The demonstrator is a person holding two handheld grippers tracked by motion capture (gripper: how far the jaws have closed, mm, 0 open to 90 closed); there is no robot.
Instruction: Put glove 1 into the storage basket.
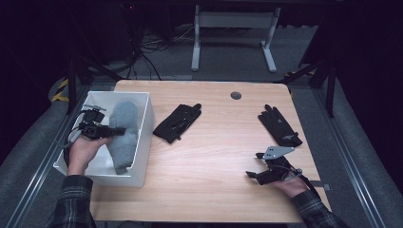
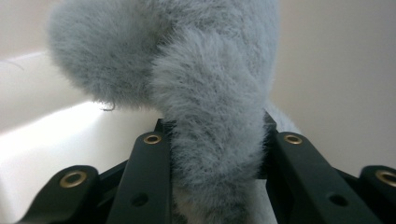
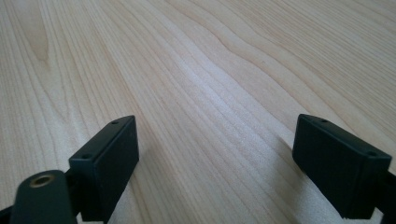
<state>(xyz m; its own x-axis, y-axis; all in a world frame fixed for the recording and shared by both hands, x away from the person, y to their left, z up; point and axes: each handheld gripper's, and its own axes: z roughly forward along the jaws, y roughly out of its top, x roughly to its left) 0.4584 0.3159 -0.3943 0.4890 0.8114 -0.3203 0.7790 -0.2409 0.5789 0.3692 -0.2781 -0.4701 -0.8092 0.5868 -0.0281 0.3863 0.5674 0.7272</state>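
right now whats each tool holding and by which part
Left tool grips the fluffy grey mitten by its thumb-like lobe, inside the white bin. Right tool is open, holding nothing.

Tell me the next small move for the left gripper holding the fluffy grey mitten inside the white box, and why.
Probably open the left gripper: the fluffy grey mitten already hangs inside the white box, still pinched between the jaws.
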